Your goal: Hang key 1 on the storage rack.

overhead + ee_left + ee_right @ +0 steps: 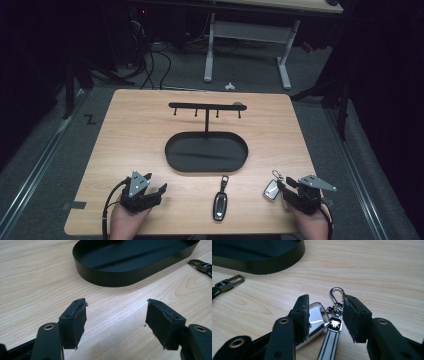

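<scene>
A: Pale wood grain, one table, and it bears everything else. What stands on it?

B: One black stand: an oval tray as its base, a single post rising from the far side, and a crossbar on top. I count four small hooks hanging from that bar. The tray looks bare inside.

A: And the tools?

B: Two grippers, one in each hand at the near edge. The left gripper is spread wide with only bare tabletop between its pads; it has hold of nothing. The tray's near wall lies just ahead of it.

A: The right one?

B: The right gripper is parted about halfway, low over the table. The silver key fob lies between its jaws, partly behind the left-hand pad, with its metal clip pointing away. Whether a pad touches the fob I cannot tell; the jaws are not closed on it.

A: How many fobs altogether?

B: Two. The silver one sits near the right front corner, just at that gripper's tips. The black key fob lies between the two grippers, in front of the tray, its strap loop toward the tray but apart from it.
</scene>
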Demonstrator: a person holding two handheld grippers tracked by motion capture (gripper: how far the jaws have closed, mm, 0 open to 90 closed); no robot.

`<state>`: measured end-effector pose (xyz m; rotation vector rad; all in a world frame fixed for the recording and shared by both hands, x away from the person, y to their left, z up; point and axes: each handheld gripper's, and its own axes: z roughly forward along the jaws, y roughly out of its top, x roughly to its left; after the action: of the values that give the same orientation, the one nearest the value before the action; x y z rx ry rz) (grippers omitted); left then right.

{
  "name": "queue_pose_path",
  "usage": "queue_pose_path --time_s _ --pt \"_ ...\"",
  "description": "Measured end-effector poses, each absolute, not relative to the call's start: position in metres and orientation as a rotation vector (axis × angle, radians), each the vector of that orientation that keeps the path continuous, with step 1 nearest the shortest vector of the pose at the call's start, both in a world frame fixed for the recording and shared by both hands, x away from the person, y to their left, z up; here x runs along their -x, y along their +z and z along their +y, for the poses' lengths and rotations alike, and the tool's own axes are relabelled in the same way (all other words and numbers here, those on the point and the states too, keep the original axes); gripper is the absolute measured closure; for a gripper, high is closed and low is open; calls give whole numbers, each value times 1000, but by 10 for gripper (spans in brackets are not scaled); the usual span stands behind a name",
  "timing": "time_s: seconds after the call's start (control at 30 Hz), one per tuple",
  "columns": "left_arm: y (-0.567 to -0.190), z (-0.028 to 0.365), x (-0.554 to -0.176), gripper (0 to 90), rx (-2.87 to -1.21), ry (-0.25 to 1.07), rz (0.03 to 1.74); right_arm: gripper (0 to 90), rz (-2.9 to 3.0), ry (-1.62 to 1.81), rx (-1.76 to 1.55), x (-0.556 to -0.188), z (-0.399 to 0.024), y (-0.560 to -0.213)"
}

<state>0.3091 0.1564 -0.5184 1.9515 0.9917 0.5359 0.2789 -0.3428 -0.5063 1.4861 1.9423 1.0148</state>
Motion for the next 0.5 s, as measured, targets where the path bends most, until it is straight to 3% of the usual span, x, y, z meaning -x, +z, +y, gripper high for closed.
queue_pose_path --time_s 0.5 --pt "-514 152 -309 253 -1948 532 967 531 1941 1029 -1465 -276 -345 -507"
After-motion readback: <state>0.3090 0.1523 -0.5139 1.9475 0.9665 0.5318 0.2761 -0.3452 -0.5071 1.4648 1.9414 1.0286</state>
